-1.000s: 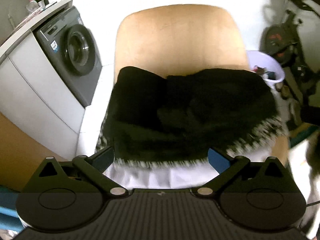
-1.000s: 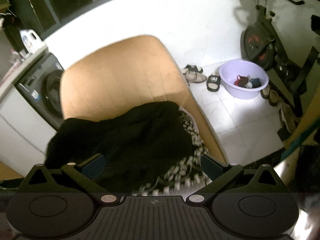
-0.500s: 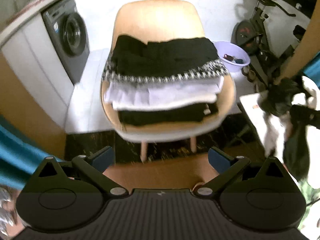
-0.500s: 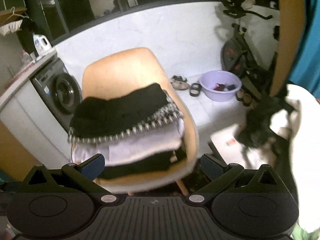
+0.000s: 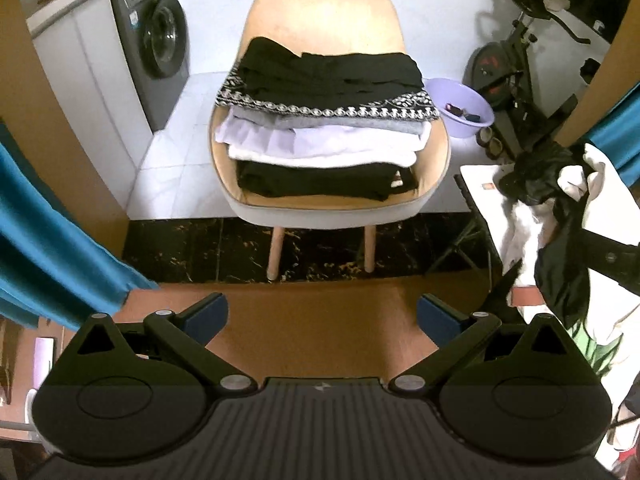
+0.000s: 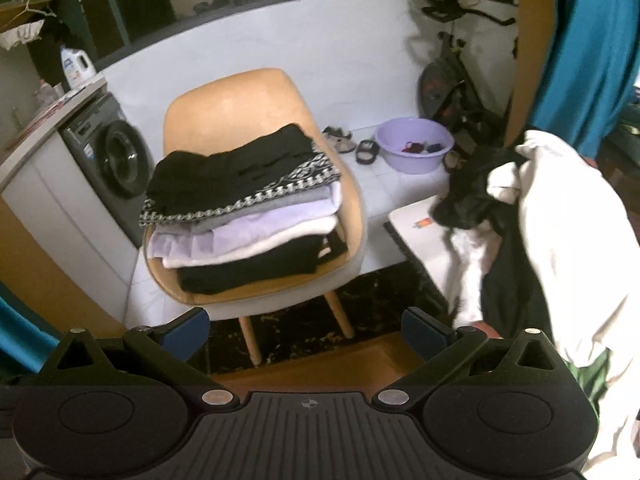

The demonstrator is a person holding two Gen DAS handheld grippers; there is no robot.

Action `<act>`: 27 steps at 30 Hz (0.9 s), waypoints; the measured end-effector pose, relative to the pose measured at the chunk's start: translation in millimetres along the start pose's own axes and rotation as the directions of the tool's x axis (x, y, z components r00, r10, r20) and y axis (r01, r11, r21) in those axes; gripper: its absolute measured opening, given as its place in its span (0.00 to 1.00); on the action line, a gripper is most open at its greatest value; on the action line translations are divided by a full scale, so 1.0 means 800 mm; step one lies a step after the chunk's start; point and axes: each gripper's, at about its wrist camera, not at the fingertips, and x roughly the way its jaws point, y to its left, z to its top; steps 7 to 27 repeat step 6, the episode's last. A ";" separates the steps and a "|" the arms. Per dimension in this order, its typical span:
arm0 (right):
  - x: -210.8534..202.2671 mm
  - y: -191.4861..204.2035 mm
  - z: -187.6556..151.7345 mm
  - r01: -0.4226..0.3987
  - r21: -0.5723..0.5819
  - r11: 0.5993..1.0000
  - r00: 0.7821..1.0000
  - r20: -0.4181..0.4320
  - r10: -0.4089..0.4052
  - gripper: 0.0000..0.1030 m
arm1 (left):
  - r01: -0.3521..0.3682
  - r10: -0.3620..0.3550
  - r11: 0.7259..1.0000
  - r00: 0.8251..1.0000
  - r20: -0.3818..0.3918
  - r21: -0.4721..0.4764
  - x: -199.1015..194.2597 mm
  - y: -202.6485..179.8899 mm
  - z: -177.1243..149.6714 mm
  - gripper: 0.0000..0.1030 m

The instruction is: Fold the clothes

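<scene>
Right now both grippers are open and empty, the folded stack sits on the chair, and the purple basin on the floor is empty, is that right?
Not quite: the purple basin is not empty; the right wrist view shows small dark and red items in it. The rest holds: left gripper and right gripper are open and empty, and the folded stack sits on the chair.

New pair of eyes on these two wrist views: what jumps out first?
The tan moulded chair at centre, carrying a neat stack of folded black, white and lilac clothes topped by a black piece with a patterned trim. Next, the unfolded heap of black and white garments at right, draped over a small white table. Both the left gripper and right gripper are open and empty, well back from the chair.
</scene>
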 end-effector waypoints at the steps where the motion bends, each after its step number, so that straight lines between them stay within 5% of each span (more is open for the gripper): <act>1: -0.005 -0.002 -0.003 0.002 0.006 1.000 1.000 0.013 -0.002 0.99 | -0.007 0.007 1.000 1.000 0.007 -0.001 -0.002 0.001 -0.002 0.99; 6: -0.013 -0.003 -0.010 -0.011 0.000 1.000 0.999 0.032 0.011 0.99 | -0.012 0.012 1.000 0.997 0.074 0.003 -0.021 0.005 -0.009 0.99; 27: -0.013 -0.003 -0.010 -0.011 0.000 1.000 0.999 0.032 0.011 0.99 | -0.012 0.012 1.000 0.997 0.074 0.003 -0.021 0.005 -0.009 0.99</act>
